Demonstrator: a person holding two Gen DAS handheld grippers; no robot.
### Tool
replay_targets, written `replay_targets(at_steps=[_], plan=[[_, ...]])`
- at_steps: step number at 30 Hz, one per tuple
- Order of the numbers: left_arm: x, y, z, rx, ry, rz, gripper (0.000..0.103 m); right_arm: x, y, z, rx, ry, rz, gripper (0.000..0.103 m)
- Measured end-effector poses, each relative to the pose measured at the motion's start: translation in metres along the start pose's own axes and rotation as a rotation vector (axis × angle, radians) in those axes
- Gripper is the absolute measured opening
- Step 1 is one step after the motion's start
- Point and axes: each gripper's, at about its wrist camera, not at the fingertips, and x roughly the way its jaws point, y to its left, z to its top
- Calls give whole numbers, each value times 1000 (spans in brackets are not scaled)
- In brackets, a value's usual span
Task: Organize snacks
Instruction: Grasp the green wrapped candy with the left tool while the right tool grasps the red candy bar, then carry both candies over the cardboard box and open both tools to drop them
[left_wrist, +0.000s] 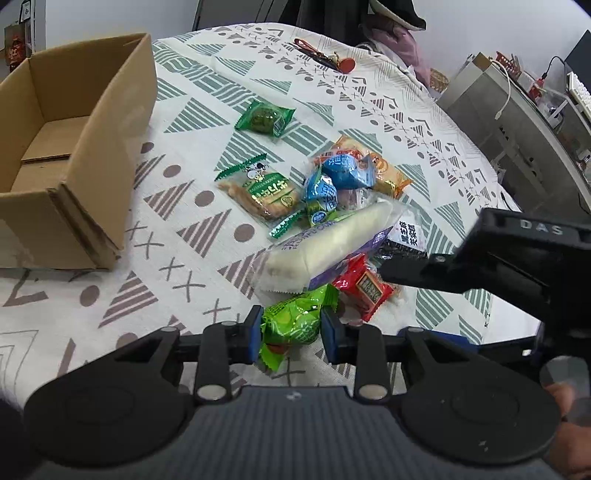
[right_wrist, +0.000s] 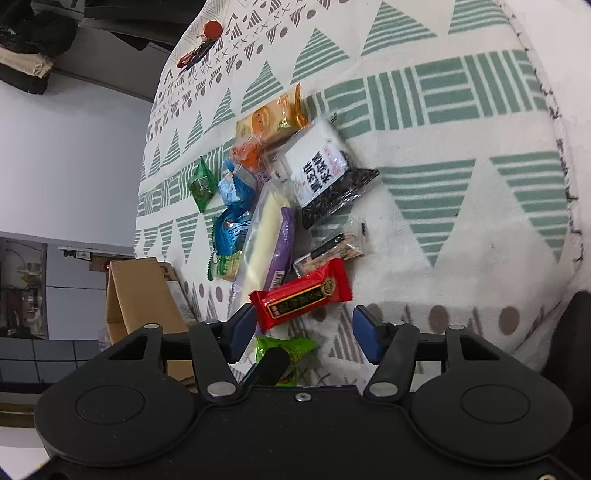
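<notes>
Task barely begun, by the look of it. The open brown cardboard box (left_wrist: 70, 155) sits at the left of the patterned white-and-green tablecloth (left_wrist: 192, 236), and the part of its floor that shows in the left wrist view holds no snacks. Nearly all the snacks lie heaped at mid-cloth, well apart from the box: two blue foil-wrapped sweets (left_wrist: 332, 181), a green-edged clear packet of biscuits (left_wrist: 262, 192), a long white bar in a clear and purple wrapper (left_wrist: 328, 243), an orange cracker packet (left_wrist: 384, 170), a white-and-black packet of dark seeds (right_wrist: 325, 173), and a dark green round-cake packet (left_wrist: 265, 118) lying alone, further up the cloth. Left gripper (left_wrist: 291, 334) — blue pads pressed in on either side of a crinkled lime-green snack packet (left_wrist: 295, 325), so a grip looks made, the packet at the near edge of the heap and not yet clear of it. Right gripper (right_wrist: 304, 328) — fingers spread wide, holding nothing, poised just short of a shiny red snack packet (right_wrist: 303, 295). Judgement: one item in hand, none visibly boxed; the carry to the box and the whole remaining heap are left to do.
</notes>
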Motion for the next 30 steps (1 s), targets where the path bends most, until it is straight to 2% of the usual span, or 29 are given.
replay_targets(at_steps=[6,11,15,19,20,21,24,27,30], plan=[[-9,10,1,-16,-9,14,31,13,8,-2,28,-15,-9,56],[-20,23,4,-35,-26,40,32,23,11,-9,33,6,-45,56],[-27,31,5,-52,-40,57,32,31,10,-12,43,-2,-98,44],[-34,35,7,-53,-53,63,32,37,16,-14,26,-38,-120,42],[-37,36,7,-52,-57,64,32,38,19,-16,16,-41,-131,36],[-39,37,7,-51,-60,67,32,39,20,-17,7,-36,-137,21],[-45,40,8,-49,-70,79,32,37,21,-19,-14,-34,-147,20],[-51,44,9,-50,-81,90,32,28,23,-20,-43,-78,-177,20],[-59,47,12,-53,-96,99,32,15,25,-20,-52,-122,-165,20]])
